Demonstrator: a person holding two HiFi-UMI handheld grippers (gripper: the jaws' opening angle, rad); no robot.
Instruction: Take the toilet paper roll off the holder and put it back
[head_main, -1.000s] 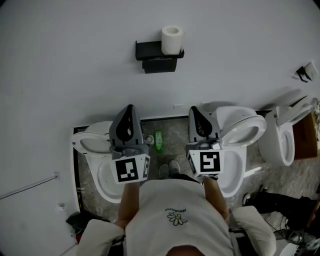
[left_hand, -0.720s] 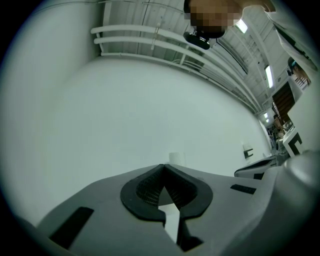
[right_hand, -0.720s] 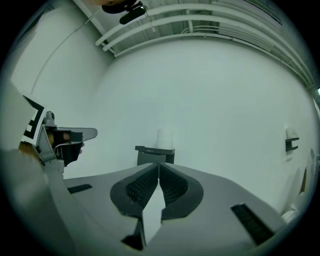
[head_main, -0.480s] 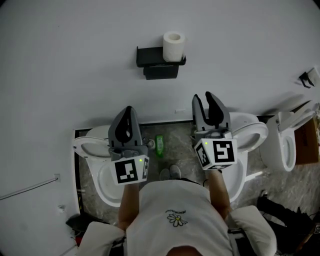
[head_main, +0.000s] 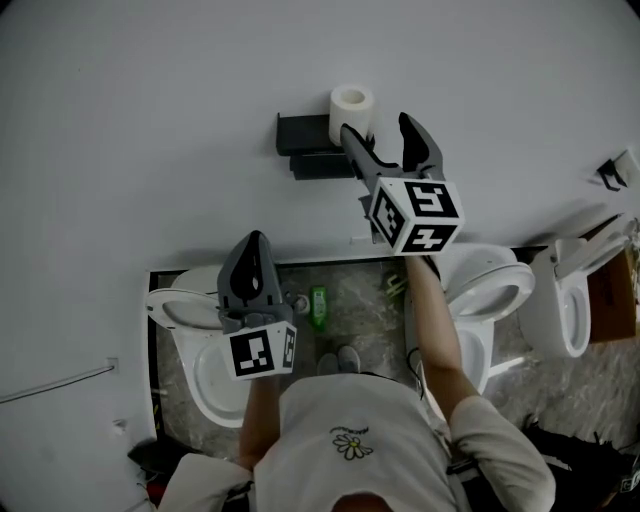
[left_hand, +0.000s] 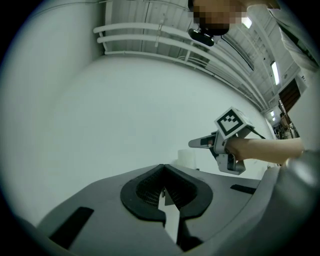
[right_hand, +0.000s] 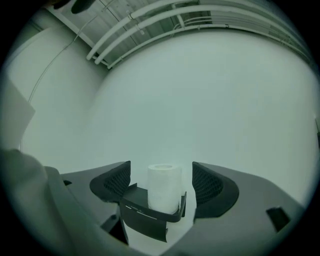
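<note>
A white toilet paper roll (head_main: 352, 104) stands upright on the right end of a black wall holder (head_main: 303, 134). My right gripper (head_main: 378, 127) is raised just short of it, and its jaws have just been opening. In the right gripper view the roll (right_hand: 164, 187) shows in the gap between the wide-apart pads (right_hand: 206, 183), on the holder's shelf (right_hand: 148, 213), with neither pad touching it. My left gripper (head_main: 257, 243) stays low over a toilet with its jaws together and nothing in them. The left gripper view shows its shut tips (left_hand: 163, 169) and the right gripper (left_hand: 200, 143) by the roll (left_hand: 187, 158).
Below the holder are three white toilets: one under the left gripper (head_main: 178, 305), one to the right (head_main: 492, 283), one at the far right (head_main: 566, 292). A green bottle (head_main: 317, 308) stands on the floor between them. A metal bar (head_main: 55, 374) is on the left wall.
The right gripper has risen from over the toilet up to the holder and its jaws have gone from shut to wide apart. The left gripper has hardly moved.
</note>
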